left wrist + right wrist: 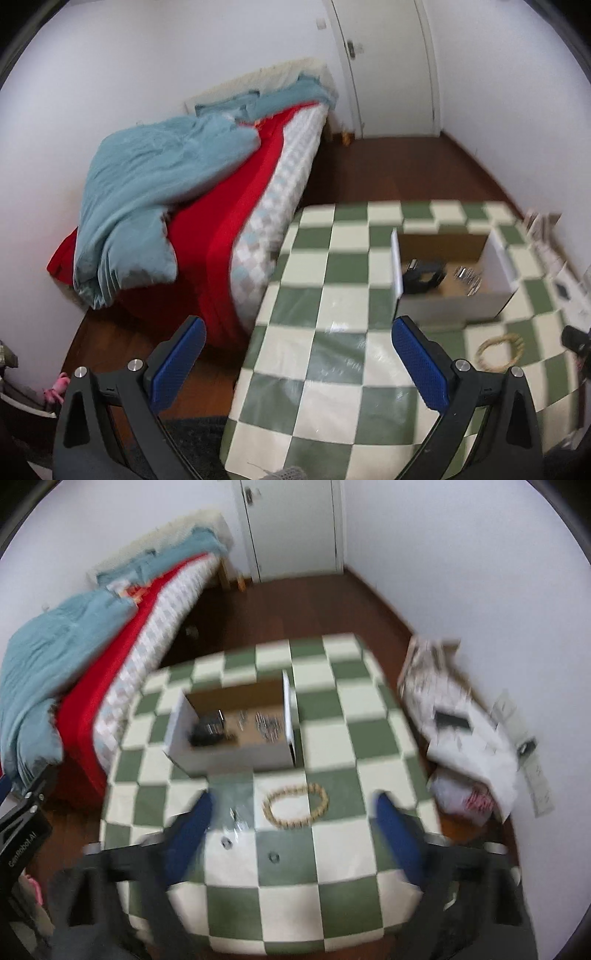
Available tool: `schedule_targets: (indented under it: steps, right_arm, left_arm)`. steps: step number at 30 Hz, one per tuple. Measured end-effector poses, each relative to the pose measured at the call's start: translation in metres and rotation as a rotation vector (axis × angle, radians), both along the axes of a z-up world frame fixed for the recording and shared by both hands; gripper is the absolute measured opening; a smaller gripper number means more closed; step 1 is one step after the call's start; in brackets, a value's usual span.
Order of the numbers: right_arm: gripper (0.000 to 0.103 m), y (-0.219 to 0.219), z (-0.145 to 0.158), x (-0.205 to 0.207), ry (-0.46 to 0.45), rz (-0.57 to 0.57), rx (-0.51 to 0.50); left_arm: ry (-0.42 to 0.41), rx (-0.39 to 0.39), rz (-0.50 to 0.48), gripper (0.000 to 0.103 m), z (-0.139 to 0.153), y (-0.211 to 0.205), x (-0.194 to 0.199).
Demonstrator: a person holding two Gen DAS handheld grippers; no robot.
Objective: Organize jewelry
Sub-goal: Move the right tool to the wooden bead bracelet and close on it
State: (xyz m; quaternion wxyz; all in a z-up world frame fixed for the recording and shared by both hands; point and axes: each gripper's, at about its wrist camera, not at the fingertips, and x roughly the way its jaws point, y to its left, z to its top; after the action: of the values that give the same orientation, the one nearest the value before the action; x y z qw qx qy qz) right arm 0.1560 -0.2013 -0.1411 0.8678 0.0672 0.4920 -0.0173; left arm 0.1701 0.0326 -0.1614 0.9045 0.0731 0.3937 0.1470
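Bracelet (295, 805) on table (343, 897), before box (236, 753).

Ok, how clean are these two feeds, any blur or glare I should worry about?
Right wrist view: heavy motion blur, smearing the right tool and box; the bead bracelet stays readable. Left wrist view: left tool sharp, bed and box contents slightly smeared, glare on the tablecloth. Fisheye bends the edges in both.

A green-and-cream checked tablecloth (332, 709), a beige bead bracelet (295, 805), and a red sheet (221, 229) under a blue duvet (147, 177).
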Motion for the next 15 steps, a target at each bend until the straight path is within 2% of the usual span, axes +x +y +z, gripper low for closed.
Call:
schedule_targets:
  steps: [4, 9, 12, 15]
  right_arm:
    - [0.067, -0.019, -0.064, 0.020, 0.092, -0.053, 0.009]
    - [0.067, -0.035, -0.133, 0.051, 0.189, -0.102, 0.037]
    - [0.068, -0.031, -0.157, 0.063, 0.223, -0.096, 0.016]
    - [0.054, -0.016, -0.162, 0.068, 0.208, -0.056, -0.086]
  left_arm:
    - [0.103, 0.038, 0.019, 0.103, -0.056, -0.003, 0.016]
    - [0.194, 0.023, 0.007, 0.103, -0.092, -0.011, 0.023]
    - [0.235, 0.009, -0.028, 0.103, -0.105, -0.022, 0.024]
    - [0.261, -0.033, -0.055, 0.103, -0.111, -0.030, 0.025]
